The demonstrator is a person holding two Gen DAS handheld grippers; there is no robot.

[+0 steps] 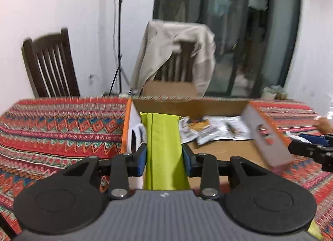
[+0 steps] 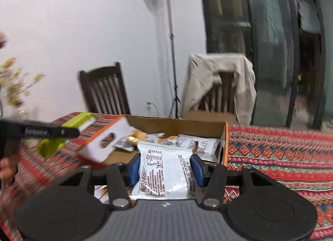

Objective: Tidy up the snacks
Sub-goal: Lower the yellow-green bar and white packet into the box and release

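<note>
Two tools each clamp a snack packet above an open cardboard box point(image 1: 208, 105) on the bench point(image 1: 52, 128), which is draped in a woven cloth of red, orange and teal zigzags. The left tool point(image 1: 164, 157) has its blue pads pressed against the sides of a long, flat, lime-green packet point(image 1: 164, 147) with a crisp lengthwise fold; the packet stands up between the fingers, over the left end of the box. The right tool point(image 2: 164, 170) is shut on a white, glossy, pillow-shaped pouch point(image 2: 164, 168) with crimped ends and black printed text, held over the near edge of the box. Inside the box, on its plain brown floor, lie several more white foil pouches point(image 1: 216, 130) in a loose, overlapping heap. The box has orange edging and white outer faces; one side flap point(image 1: 268, 137) with a cut-out handle hole leans outward. Behind the bench stand two dark wooden slat-back chairs point(image 1: 52, 66), one of them draped with a soft beige garment point(image 1: 177, 53). Fast motion blurs much of both views.
</note>
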